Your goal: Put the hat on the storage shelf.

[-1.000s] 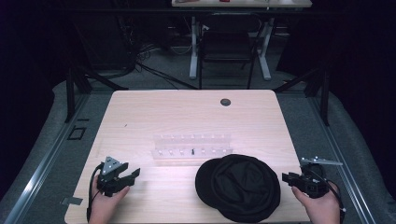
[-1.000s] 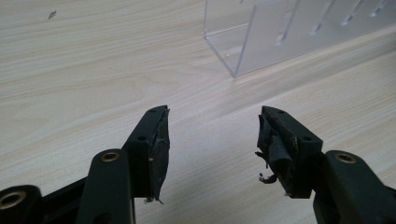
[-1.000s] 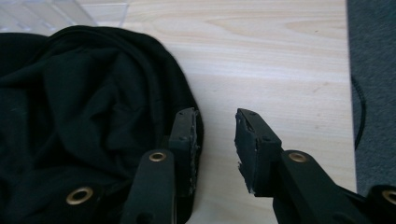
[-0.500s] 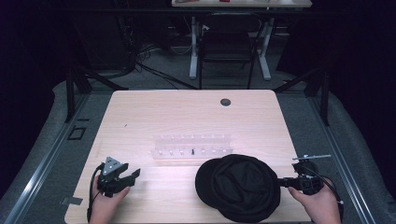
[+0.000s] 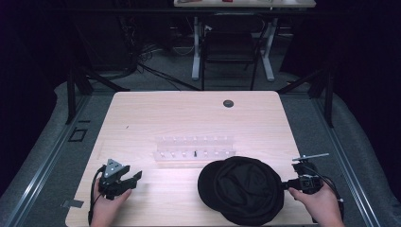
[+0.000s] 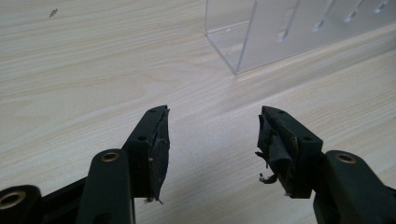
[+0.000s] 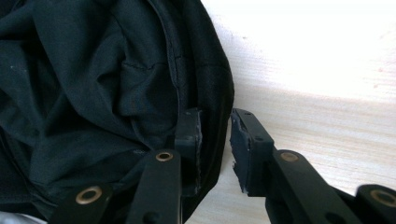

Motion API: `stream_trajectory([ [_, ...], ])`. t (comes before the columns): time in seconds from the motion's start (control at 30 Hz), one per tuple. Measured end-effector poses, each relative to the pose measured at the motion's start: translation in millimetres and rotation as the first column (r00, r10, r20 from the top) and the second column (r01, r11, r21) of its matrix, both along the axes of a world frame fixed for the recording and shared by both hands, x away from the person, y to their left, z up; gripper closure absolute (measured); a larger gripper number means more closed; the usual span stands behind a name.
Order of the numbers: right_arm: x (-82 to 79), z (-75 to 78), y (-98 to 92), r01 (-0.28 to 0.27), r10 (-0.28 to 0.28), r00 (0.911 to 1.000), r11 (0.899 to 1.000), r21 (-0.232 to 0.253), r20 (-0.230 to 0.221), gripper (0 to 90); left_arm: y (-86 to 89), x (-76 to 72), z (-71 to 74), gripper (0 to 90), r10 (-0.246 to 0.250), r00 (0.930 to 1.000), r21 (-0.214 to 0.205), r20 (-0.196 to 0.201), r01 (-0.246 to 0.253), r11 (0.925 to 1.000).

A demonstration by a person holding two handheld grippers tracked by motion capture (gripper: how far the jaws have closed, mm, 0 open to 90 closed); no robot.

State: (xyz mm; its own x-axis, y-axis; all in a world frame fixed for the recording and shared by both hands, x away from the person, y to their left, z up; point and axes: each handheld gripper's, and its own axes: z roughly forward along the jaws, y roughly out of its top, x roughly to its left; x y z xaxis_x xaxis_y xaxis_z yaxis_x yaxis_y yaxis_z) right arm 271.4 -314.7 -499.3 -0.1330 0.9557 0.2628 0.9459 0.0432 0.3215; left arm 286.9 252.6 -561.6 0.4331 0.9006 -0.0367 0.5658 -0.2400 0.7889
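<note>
Nearby, clear rack (image 5: pixel 195 147) behind black hat (image 5: pixel 241 189), right tool (image 7: pixel 215 140) straddling brim

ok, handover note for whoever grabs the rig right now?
Left gripper: open, holds nothing, low over bare table at near left, its jaws pointing toward the clear rack.
Right gripper: jaws straddle the right edge of the black hat, one inside, one outside; a gap remains, so not clamped yet.
Hat lies flat at near right, just in front of the rack.
Done: right gripper placed on the hat's edge.
Left: probably shut on the edge and lift.
</note>
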Motion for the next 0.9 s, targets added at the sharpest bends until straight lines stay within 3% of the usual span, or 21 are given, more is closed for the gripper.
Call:
stream_trajectory([
  [0.47, 11.5, -8.0, 0.3, 0.001, 0.001, 0.9944, 1.000, 0.026, -0.106, 76.4, 0.5, 0.5, -0.5, 43.6, 0.001, 1.0000, 0.003, -0.003, -0.001, 1.0000],
  [0.73, 15.4, -11.7, -1.7, 0.020, -0.014, 0.9906, 0.999, 0.041, -0.136, 75.3, 0.3, 0.7, -0.7, 43.6, 0.001, 1.0000, 0.004, -0.003, -0.001, 1.0000],
  [0.9, 17.4, -14.2, -0.1, 0.031, -0.023, 0.9881, 0.998, 0.049, -0.152, 79.5, 0.5, 0.8, -0.8, 43.6, 0.002, 1.0000, 0.005, -0.004, -0.002, 1.0000],
])
